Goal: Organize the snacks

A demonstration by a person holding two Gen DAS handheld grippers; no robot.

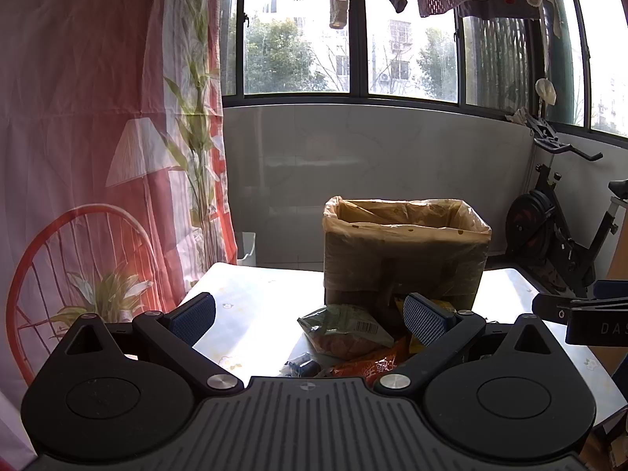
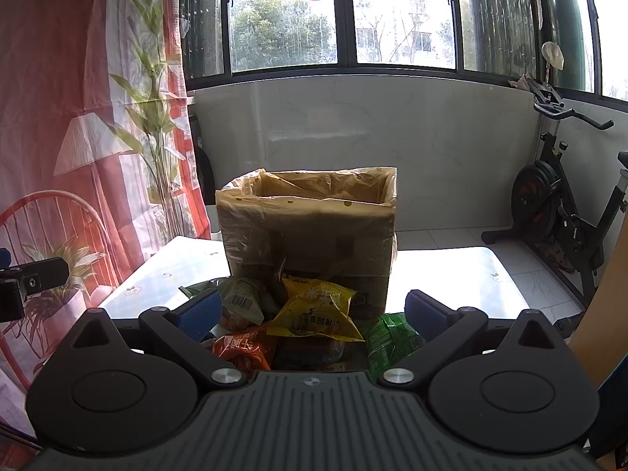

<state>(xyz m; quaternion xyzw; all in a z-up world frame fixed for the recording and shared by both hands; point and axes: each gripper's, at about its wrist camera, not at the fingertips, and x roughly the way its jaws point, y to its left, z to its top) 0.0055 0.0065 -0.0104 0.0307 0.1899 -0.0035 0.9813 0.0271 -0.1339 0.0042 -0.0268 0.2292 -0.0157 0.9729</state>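
Note:
A cardboard box [image 1: 404,259] lined with a yellowish plastic bag stands on the white table [image 1: 243,306]; it also shows in the right wrist view [image 2: 310,235]. Snack packets lie in a pile in front of it: a pale green packet [image 1: 345,327] [image 2: 243,300], an orange-red packet [image 1: 373,365] [image 2: 243,347], a yellow packet [image 2: 320,312] and a green packet [image 2: 392,339]. My left gripper [image 1: 310,320] is open and empty above the pile's left side. My right gripper [image 2: 312,314] is open and empty, with the pile between its fingers.
A red printed curtain [image 1: 98,137] hangs on the left. An exercise bike [image 1: 561,235] stands at the right beyond the table. Windows [image 1: 353,39] with hanging laundry fill the back. A small dark item [image 1: 302,367] lies by the packets.

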